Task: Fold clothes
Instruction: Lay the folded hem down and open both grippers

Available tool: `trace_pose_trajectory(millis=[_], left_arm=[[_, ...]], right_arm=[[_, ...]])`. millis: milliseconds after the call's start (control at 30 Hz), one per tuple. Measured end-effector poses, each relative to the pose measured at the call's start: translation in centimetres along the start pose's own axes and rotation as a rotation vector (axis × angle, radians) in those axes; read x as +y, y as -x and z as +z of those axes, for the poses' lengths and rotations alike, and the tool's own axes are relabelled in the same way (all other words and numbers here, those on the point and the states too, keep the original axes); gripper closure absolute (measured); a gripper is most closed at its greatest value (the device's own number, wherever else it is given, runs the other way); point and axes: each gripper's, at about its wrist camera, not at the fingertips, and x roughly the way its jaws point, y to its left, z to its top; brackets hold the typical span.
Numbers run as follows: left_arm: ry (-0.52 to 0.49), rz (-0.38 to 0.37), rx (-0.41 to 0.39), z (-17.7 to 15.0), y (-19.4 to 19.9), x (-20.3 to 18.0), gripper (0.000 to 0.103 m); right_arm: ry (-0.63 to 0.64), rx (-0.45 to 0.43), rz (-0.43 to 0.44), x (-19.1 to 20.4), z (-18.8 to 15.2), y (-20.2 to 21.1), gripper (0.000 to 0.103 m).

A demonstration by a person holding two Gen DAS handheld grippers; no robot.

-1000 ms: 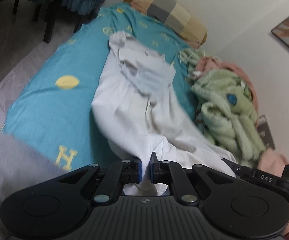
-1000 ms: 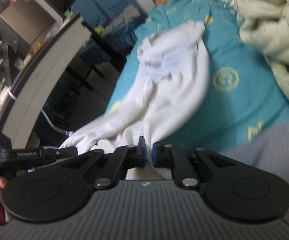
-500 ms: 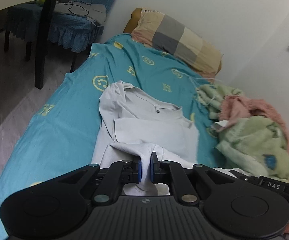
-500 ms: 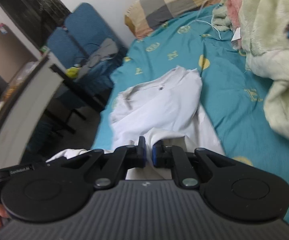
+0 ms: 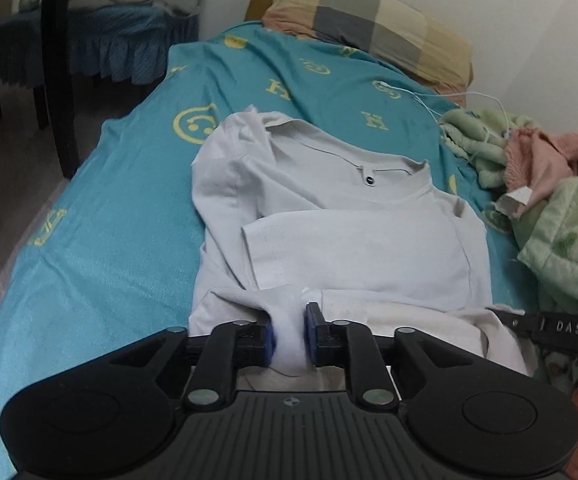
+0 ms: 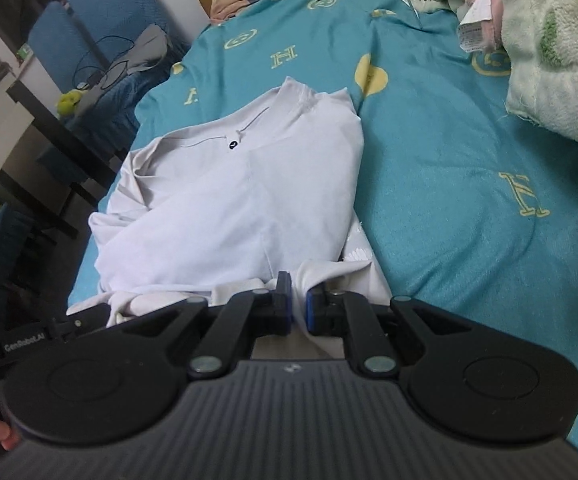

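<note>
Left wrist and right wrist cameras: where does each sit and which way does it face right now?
Left wrist: on the left gripper, facing up the bed toward the pillow; jaws pinch the white shirt; fingers of the person's other hand at lower right.
Right wrist: on the right gripper, facing the same way; jaws pinch the shirt's near edge; fingertips at lower left.
Shared: shirt, teal sheet, pillow, green blanket.

"DAS" in pale letters on the black bar of the right gripper [image 5: 565, 327], at 3 o'clock in the left wrist view. "GenRobot.AI" on the left gripper [image 6: 23, 347], at 9 o'clock in the right wrist view. Yellow "H" letters printed across the teal bedsheet [image 6: 449, 160]. Small print on the white care tag [image 6: 474, 32], too fine to read.
</note>
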Motion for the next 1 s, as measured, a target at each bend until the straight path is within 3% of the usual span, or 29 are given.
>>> trace_pose_trajectory(millis=[100, 133, 167, 233, 300, 433, 733, 1000], left_arm=[[-0.039, 0.011, -0.016, -0.4, 0.4, -0.6, 0.041], [-0.055, 0.013, -0.027, -0.6, 0.9, -0.9, 0.031], [-0.078, 0.011, -0.048, -0.8, 2.1, -1.5, 0.027], [-0.120, 0.003, -0.086, -1.5, 4.4, -2.5, 0.019], [-0.161, -0.004, -0.121, -2.3, 6.9, -3.5, 0.014], [-0.181, 0.011, -0.193, -4.4, 11.7, -4.5, 0.003], [-0.186, 0.031, -0.328, -9.7, 20.5, -5.1, 0.000], [-0.168, 0.049, -0.373, -13.0, 23.4, -5.6, 0.000]], right_arm=[[0.027, -0.010, 0.000, 0.6, 0.1, 1.6, 0.089], [0.032, -0.020, -0.001, 0.9, 0.0, 2.6, 0.083], [0.035, -0.032, -0.002, 1.1, -0.1, 3.6, 0.076], [0.074, -0.096, -0.008, 2.2, -0.5, 6.4, 0.045], [0.119, -0.161, -0.017, 3.3, -1.1, 9.3, 0.033], [0.168, -0.233, 0.007, 5.0, -3.0, 14.5, 0.025], [0.236, -0.396, 0.063, 5.7, -9.9, 22.3, 0.025], [0.268, -0.447, 0.065, 5.5, -13.6, 22.9, 0.025]])
